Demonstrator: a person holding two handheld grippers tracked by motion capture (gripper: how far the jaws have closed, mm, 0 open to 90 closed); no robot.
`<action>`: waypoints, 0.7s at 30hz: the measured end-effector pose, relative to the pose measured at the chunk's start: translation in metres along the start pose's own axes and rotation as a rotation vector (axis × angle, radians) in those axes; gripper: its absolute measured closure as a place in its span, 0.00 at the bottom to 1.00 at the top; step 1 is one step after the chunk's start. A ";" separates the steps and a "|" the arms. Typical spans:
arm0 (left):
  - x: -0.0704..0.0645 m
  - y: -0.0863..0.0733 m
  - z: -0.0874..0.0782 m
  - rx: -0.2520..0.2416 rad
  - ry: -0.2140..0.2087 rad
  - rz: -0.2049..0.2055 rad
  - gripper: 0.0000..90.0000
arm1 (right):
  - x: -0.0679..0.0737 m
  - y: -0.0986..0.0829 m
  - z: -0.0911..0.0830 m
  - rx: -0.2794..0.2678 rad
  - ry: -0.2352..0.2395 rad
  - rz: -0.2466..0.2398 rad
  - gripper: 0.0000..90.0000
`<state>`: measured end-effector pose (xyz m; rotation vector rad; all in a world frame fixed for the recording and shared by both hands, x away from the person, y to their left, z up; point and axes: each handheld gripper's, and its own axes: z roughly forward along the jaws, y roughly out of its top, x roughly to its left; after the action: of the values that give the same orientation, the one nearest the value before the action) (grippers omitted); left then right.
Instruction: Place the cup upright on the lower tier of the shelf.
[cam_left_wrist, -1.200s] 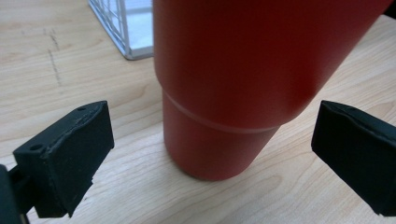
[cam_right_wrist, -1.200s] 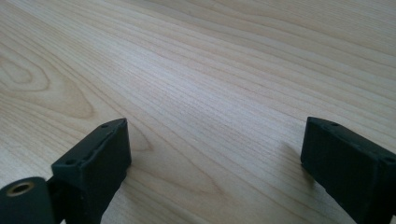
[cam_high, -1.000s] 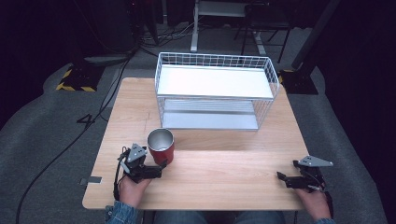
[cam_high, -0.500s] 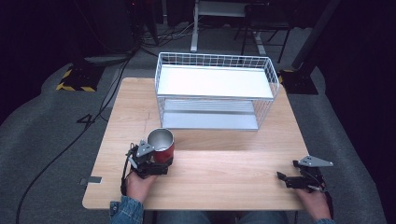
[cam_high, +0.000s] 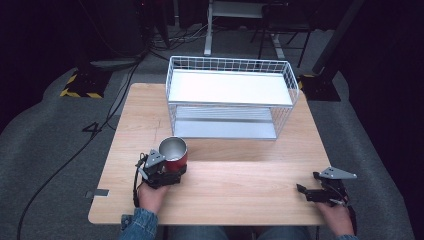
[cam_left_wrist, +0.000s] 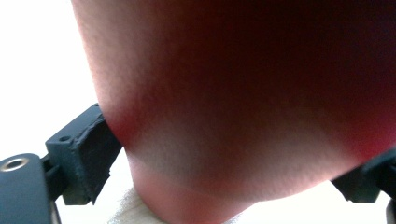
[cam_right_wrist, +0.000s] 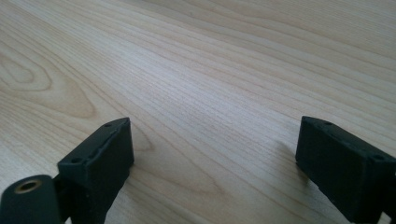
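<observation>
The left hand-held gripper (cam_high: 169, 172) has its jaws around a red cup (cam_high: 173, 153) standing upright on the bench (cam_high: 240, 170), at six o'clock from the wire rack (cam_high: 230, 97); the right hand-held gripper (cam_high: 312, 192) rests released at four o'clock.

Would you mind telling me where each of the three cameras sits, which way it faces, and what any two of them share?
High view: above the person's side, facing forward and down on the table, the wire rack, both forearms, the left gripper and the right gripper.
Left gripper view: rides the left gripper, facing the red cup close between its black jaws.
Right gripper view: rides the right gripper, facing bare tabletop between wide-apart jaws.
Shared: the high and left gripper views both show the cup; the high and right gripper views both show the tabletop.
</observation>
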<state>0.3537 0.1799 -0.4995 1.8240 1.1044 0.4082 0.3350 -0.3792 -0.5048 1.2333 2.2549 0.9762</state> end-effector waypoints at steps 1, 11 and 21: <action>-0.003 0.000 0.000 0.003 0.024 0.023 0.16 | 0.000 0.000 0.000 -0.002 0.003 0.003 0.14; -0.010 0.000 0.001 -0.020 0.082 0.059 0.19 | 0.000 0.000 0.000 -0.004 0.007 0.001 0.15; -0.008 0.000 -0.001 -0.022 0.065 0.039 0.19 | 0.000 -0.001 -0.001 -0.009 0.015 -0.005 0.17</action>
<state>0.3486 0.1741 -0.4974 1.8259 1.1060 0.5043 0.3342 -0.3794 -0.5047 1.2197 2.2618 0.9955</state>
